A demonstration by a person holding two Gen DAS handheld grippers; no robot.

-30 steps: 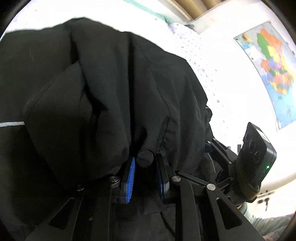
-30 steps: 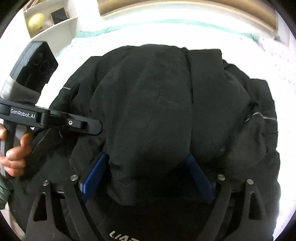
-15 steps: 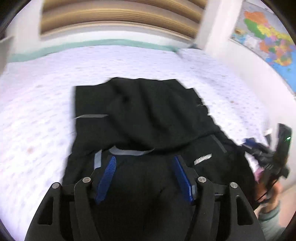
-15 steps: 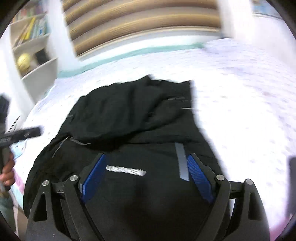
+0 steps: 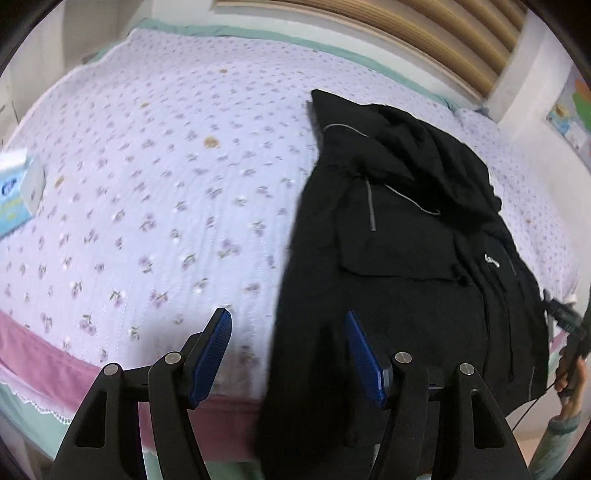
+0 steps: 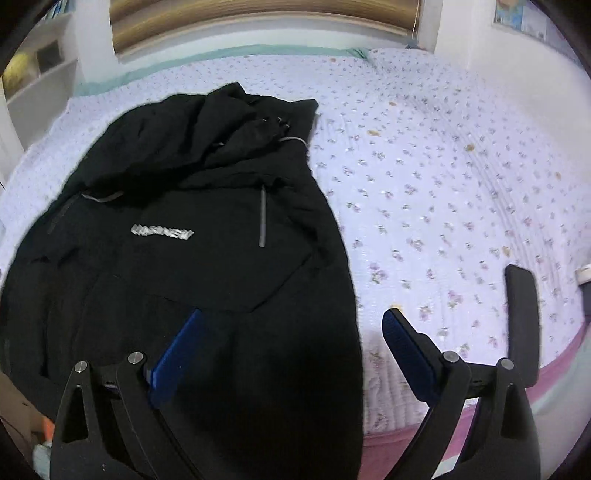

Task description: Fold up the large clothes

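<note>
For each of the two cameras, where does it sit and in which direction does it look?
Left wrist: sits on the left gripper, looking down across the bed; the black jacket lies to its right. Its own open fingers show, and a hand at the right edge.
Right wrist: sits on the right gripper, looking down at the jacket to its left, the bed to its right. Its own open fingers show.
Shared: jacket, bed, slatted headboard.
</note>
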